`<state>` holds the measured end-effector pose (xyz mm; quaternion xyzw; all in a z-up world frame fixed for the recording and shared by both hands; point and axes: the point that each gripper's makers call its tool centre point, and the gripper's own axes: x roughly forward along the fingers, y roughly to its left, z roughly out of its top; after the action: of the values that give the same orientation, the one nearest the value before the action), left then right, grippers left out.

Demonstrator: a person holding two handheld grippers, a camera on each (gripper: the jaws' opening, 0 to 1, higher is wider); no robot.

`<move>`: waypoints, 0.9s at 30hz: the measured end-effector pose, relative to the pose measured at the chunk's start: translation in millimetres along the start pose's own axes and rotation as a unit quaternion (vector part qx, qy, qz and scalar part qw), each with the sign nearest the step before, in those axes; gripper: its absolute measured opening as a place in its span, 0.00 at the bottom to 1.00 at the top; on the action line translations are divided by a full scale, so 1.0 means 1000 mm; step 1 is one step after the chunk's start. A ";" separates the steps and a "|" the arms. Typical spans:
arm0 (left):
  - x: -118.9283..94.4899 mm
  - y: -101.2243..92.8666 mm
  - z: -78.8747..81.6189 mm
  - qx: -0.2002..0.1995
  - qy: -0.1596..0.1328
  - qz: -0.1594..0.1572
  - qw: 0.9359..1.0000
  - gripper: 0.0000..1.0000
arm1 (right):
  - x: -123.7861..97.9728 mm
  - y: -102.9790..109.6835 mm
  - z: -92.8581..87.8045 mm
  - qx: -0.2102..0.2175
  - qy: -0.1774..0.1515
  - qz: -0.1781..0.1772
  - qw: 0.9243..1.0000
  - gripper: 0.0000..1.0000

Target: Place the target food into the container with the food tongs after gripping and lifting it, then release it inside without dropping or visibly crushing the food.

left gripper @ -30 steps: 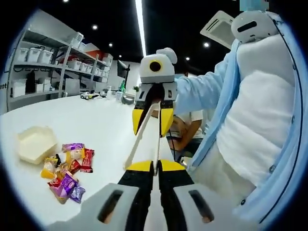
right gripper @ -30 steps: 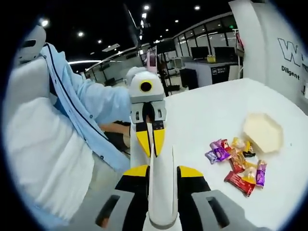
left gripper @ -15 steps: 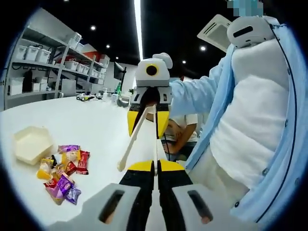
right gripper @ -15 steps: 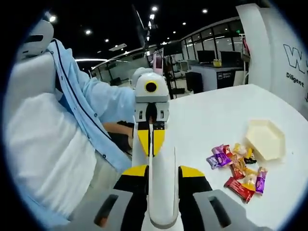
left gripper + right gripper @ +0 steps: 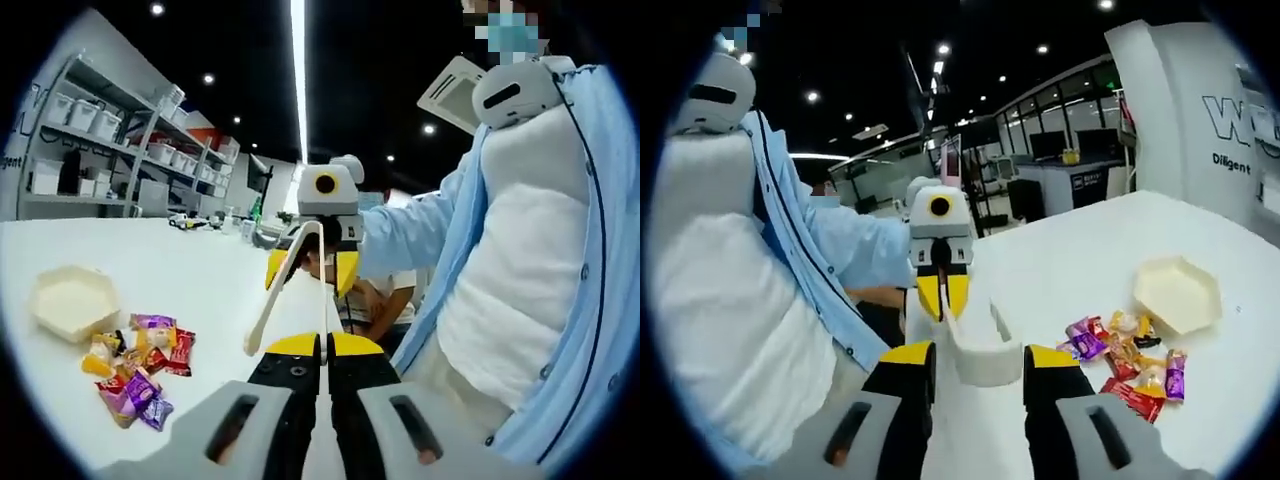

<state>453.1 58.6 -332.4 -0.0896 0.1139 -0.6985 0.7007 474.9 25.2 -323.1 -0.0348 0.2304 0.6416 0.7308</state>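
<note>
White table (image 5: 200, 270); storage shelves (image 5: 110, 150) behind; candies (image 5: 135, 365) beside container (image 5: 72, 300).

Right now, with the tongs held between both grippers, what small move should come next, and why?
Probably open the left gripper and let go of the tongs. It pinches the tip of one arm while the right gripper holds the hinge end, and the tongs hang in the air, away from the sweets on the table. Once freed, the right gripper could likely carry them over alone.
</note>
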 end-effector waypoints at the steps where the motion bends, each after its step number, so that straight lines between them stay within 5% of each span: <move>1: 0.001 0.000 0.000 -0.002 -0.001 0.000 1.000 0.00 | 0.000 -0.002 0.005 -0.001 -0.014 -0.006 1.000 0.31; 17: 0.007 -0.011 0.004 -0.018 -0.027 -0.016 0.999 0.00 | 0.014 0.011 0.018 -0.024 -0.051 0.009 0.998 0.30; 27: 0.008 -0.013 0.000 -0.014 -0.008 -0.028 0.999 0.00 | 0.021 0.017 0.012 -0.029 -0.023 0.026 0.999 0.25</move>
<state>440.8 50.3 -328.6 -0.1078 0.1156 -0.7156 0.6804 464.0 52.0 -316.8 -0.0349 0.1956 0.6671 0.7180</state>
